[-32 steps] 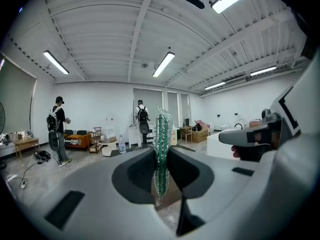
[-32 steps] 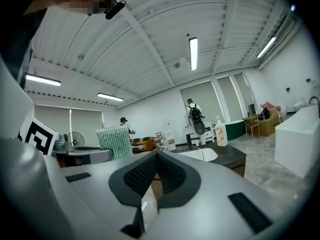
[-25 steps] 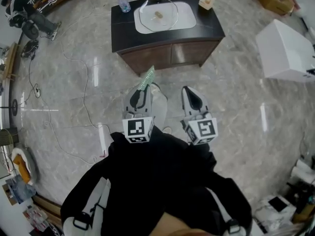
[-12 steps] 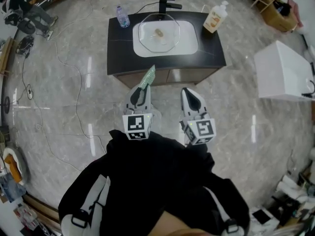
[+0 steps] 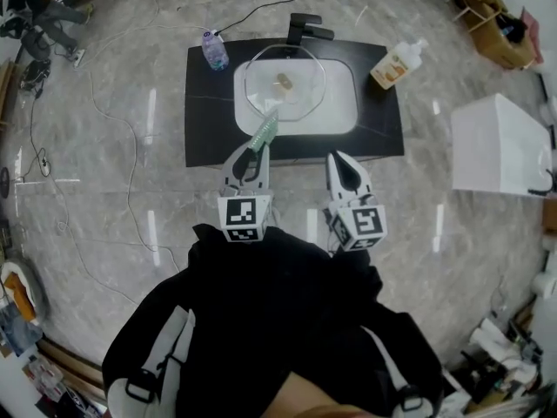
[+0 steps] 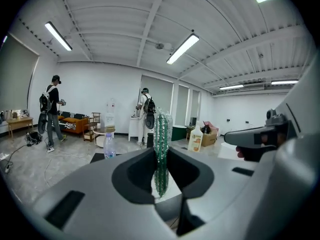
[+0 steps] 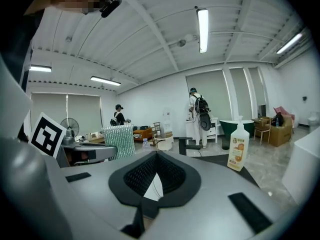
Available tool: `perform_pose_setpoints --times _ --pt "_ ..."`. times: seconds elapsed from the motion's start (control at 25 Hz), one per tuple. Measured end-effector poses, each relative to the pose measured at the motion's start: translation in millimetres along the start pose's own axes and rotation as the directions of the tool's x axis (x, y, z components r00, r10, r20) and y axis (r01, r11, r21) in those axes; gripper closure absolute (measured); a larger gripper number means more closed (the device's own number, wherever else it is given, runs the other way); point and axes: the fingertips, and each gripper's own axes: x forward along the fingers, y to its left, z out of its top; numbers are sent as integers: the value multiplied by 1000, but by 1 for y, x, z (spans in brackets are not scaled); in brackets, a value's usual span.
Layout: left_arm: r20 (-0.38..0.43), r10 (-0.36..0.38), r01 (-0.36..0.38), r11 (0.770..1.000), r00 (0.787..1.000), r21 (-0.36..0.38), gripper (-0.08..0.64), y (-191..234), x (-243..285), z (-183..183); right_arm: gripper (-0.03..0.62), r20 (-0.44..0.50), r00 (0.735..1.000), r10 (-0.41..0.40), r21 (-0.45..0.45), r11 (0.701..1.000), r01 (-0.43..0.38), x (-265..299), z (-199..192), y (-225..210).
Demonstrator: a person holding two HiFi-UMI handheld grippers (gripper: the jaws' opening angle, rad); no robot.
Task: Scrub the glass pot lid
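Zero scrubbing done, by my reading: both tools hang short of the work, at the near edge of the dark vanity counter (image 5: 204, 103), which lies at 12 o'clock from the person. The white basin (image 5: 344, 116) is sunk in the counter's middle, and the glass pot lid (image 5: 261, 68) lies in it, knob up, touched by neither tool. The left gripper (image 5: 253, 153) is clamped on a green scrub pad (image 5: 264, 131), held edge-on and upright with its free end pointing toward 12 o'clock, over the counter's front edge but apart from the lid. The right gripper (image 5: 343, 165) has its jaws brought together on nothing. What is left, as I judge it: reach into the basin, steady the lid, perhaps fetch soap from the bottle (image 5: 399, 64) at 2 o'clock, then rub both faces. A water bottle (image 5: 211, 50) stands at 10 o'clock. Hard to make out: the lid's clear rim fades against the white basin, so wet, soapy or dirty cannot be told. Neither gripper view shows the lid; the tool bodies block the counter top there. The person's hands are hidden under the marker cubes and dark clothing.
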Motion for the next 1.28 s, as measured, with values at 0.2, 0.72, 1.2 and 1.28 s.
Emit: perform_pose_setpoints --times 0.2,0.72,1.2,1.28 --pt "-35 -3 2 1000 999 -23 491 20 45 0 591 -38 999 -4 -8 1000 3 41 3 -18" --pt "-157 80 -93 993 984 -77 491 37 134 -20 591 -110 991 73 31 997 -70 129 -6 -86" --pt "-278 243 -272 959 929 -73 491 67 220 -65 591 -231 965 126 55 992 -116 203 -58 -152" --pt "-293 264 -297 952 919 -75 491 74 233 -77 591 -254 959 125 68 991 -111 210 -70 -159"
